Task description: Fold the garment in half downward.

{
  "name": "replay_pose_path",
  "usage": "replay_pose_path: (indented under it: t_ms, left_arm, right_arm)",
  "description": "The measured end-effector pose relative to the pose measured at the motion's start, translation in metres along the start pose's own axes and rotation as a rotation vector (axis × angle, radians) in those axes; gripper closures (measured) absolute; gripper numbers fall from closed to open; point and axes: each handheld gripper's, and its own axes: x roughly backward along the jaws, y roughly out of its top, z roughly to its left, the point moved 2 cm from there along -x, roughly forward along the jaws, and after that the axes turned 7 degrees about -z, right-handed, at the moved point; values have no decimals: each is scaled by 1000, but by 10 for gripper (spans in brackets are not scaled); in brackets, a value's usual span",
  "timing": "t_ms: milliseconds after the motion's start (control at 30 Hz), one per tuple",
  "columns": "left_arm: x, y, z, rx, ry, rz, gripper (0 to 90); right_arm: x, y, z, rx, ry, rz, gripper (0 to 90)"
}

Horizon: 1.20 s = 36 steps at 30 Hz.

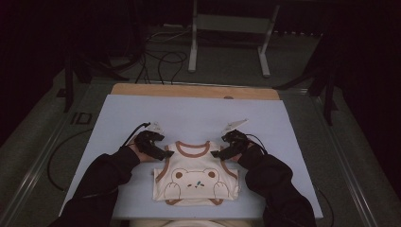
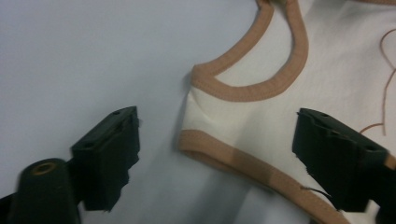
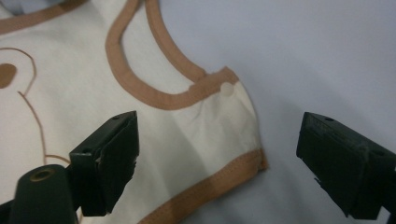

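A small cream sleeveless top (image 1: pixel 196 182) with brown trim and a bear print lies flat on the pale mat (image 1: pixel 198 113), neck toward the far side. My left gripper (image 1: pixel 168 153) sits at the top's left shoulder, my right gripper (image 1: pixel 216 153) at its right shoulder. In the left gripper view the jaws of the left gripper (image 2: pixel 224 140) stand wide apart on either side of the shoulder strap (image 2: pixel 224 112), not pressing it. In the right gripper view the right gripper (image 3: pixel 224 144) is open in the same way around the other strap (image 3: pixel 219 121), which has a small snap button (image 3: pixel 227 88).
The mat covers a wooden board (image 1: pixel 194 91) whose far edge shows. Beyond it, on the floor, stand a metal frame's legs (image 1: pixel 193 42) and loose cables (image 1: pixel 161 61). Bare mat lies to the left, right and far side of the top.
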Motion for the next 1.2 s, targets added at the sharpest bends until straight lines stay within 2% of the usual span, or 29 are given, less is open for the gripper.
replay_pose_path:
  t_ms: [133,300,367,500,567,600,733,900,967,1033,1100,1200]
  left_arm:
    - [-5,-4,2,-4,13,14,253]
    - [-9,-7,3,-12,15,39,351]
    - [-11,-7,4,-11,16,36,389]
    - [-12,-6,5,-11,32,30,468]
    - [-14,-5,3,-16,38,27,523]
    - [-15,-4,2,-30,39,38,539]
    - [-17,0,-2,-39,36,53,647]
    - [-18,1,-4,-25,39,68,714]
    - [-19,2,-7,-37,29,75,779]
    - [-19,3,-8,-31,16,81,833]
    - [-20,4,-9,-21,11,86,858]
    - [-20,4,-9,-27,8,87,869]
  right_arm:
    - [-5,-2,-2,-1,-14,28,161]
    - [-7,-4,-5,10,-22,42,248]
    - [-7,-5,-6,2,-22,42,269]
    - [-10,-7,-6,18,-38,64,334]
    - [-10,-8,-5,42,-57,69,392]
    - [-10,-8,-5,43,-60,69,421]
    - [-10,-6,-3,47,-63,74,550]
    - [-10,-4,-1,43,-58,82,666]
    - [-10,-4,0,46,-53,86,713]
    - [-11,-3,2,57,-43,95,771]
    - [-11,-2,3,68,-37,105,811]
    - [-12,-1,5,66,-43,111,821]
